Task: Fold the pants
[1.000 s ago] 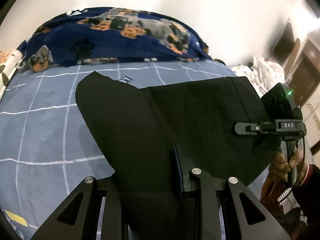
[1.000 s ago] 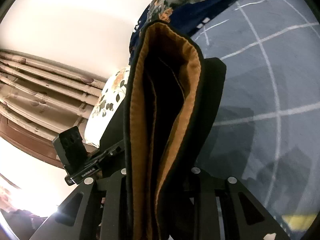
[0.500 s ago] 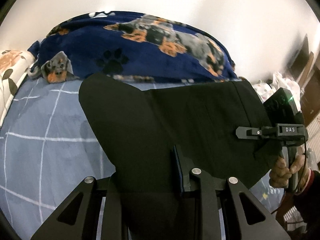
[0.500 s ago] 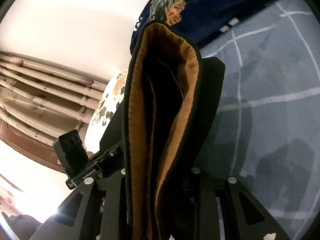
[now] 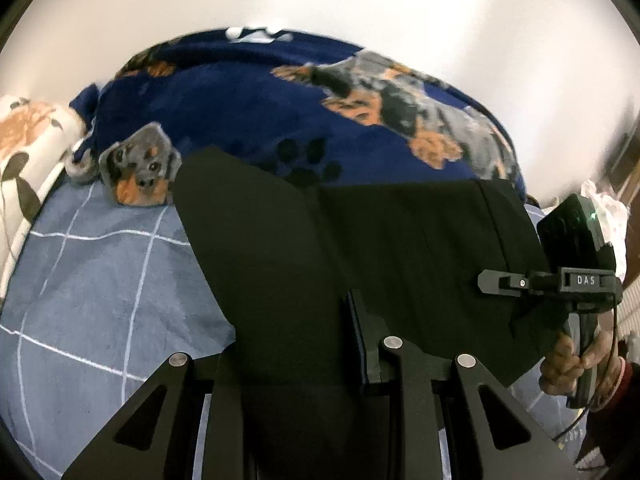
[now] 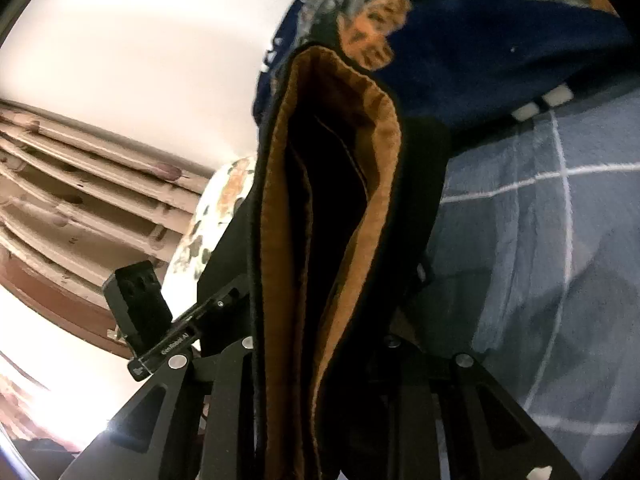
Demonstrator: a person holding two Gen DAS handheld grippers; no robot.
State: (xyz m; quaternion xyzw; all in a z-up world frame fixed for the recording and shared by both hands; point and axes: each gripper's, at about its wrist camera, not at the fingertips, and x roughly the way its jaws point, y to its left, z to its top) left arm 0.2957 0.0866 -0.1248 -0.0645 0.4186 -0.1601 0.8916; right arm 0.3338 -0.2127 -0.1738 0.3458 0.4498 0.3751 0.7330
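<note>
Black pants (image 5: 360,248) hang stretched between your two grippers, lifted off the blue checked bedsheet (image 5: 100,280). Your left gripper (image 5: 296,360) has its fingers pinched on one end of the fabric, which runs forward from the fingertips and off to their right. Your right gripper (image 6: 340,340) pinches the waistband end; the tan lining (image 6: 276,240) gapes open straight ahead of those fingers. From the left wrist view, the right gripper (image 5: 486,282) shows at the far right edge of the cloth, your right hand (image 5: 576,356) wrapped around its handle. Beyond the pants: navy dog-print blanket (image 5: 248,112) against a white wall (image 5: 320,0). Left of the left fingers, a floral pillow (image 5: 24,152).
</note>
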